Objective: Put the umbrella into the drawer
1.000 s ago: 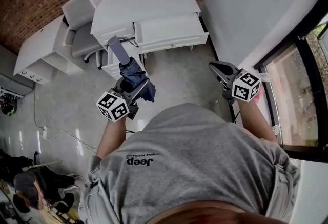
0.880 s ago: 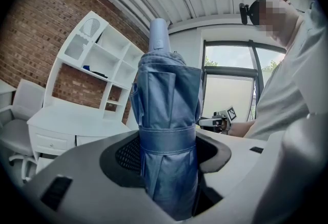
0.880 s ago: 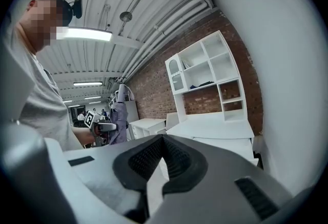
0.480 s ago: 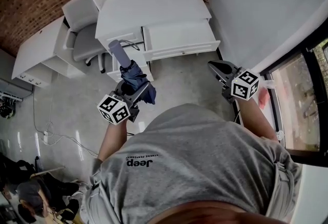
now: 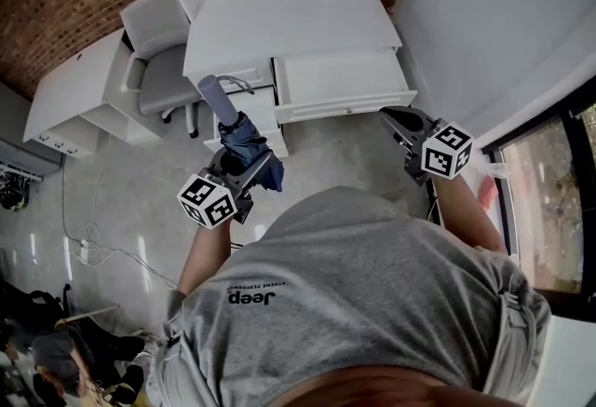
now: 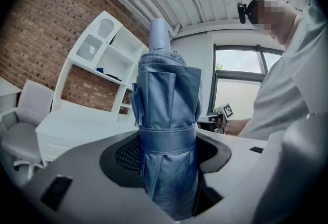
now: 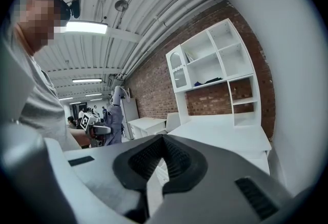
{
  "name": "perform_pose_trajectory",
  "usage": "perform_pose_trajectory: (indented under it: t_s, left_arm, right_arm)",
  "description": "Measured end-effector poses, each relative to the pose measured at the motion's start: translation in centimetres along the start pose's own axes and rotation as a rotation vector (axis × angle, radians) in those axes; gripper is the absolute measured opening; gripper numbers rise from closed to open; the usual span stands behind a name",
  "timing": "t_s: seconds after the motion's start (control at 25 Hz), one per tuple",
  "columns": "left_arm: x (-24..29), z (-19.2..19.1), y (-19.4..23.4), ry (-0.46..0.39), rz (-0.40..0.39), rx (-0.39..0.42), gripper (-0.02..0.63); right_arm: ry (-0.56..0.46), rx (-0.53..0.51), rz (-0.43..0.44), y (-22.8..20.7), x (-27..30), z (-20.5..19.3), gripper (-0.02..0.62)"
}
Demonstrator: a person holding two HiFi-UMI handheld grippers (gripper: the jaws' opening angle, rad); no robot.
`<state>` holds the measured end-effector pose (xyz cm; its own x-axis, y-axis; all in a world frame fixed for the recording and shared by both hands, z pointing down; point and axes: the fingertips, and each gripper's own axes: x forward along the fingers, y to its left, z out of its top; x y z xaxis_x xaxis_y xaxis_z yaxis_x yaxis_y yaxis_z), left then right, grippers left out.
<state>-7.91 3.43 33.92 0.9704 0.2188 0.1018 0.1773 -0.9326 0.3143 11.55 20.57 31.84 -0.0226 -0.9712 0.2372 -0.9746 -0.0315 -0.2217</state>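
A folded blue umbrella [image 5: 244,142] with a pale handle [image 5: 216,98] stands upright in my left gripper [image 5: 246,160], whose jaws are shut on its strapped middle [image 6: 168,138]. It fills the centre of the left gripper view. The white desk's drawer [image 5: 345,79] is pulled out ahead, between the two grippers. My right gripper [image 5: 392,119] hovers by the drawer's front right corner, tips together and nothing in them. In the right gripper view its dark pads [image 7: 163,141] meet at the tip, and the umbrella [image 7: 116,115] shows far left.
The white desk [image 5: 279,19] with a shelf unit [image 7: 215,64] stands against a brick wall. A grey chair [image 5: 163,70] sits at the desk's left, beside another white cabinet [image 5: 70,98]. A white wall and window [image 5: 549,191] run along the right. Cables [image 5: 93,242] lie on the floor.
Both grippers have moved toward the desk, and the open drawer now lies closer in front of them. The umbrella stays upright in the left gripper; the right stays shut.
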Motion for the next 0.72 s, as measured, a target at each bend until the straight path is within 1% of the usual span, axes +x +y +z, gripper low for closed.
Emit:
perform_pose_trajectory:
  t_s: [0.24, 0.44, 0.56, 0.72]
  left_arm:
    - [0.2, 0.2, 0.5, -0.021, 0.012, 0.008, 0.265]
    - [0.0, -0.5, 0.7, -0.022, 0.039, 0.005, 0.265]
    - [0.9, 0.0, 1.7, -0.017, 0.061, 0.003, 0.265]
    - [3.2, 0.6, 3.9, -0.014, 0.099, -0.002, 0.265]
  right_arm:
    - [-0.005, -0.011, 0.013, -0.7, 0.6, -0.1, 0.008]
    - [-0.013, -0.002, 0.029, -1.7, 1.0, -0.7, 0.008]
    - [-0.007, 0.008, 0.05, -3.2, 2.4, -0.2, 0.008]
    - [0.007, 0.013, 0.101, -6.6, 5.7, 0.5, 0.008]
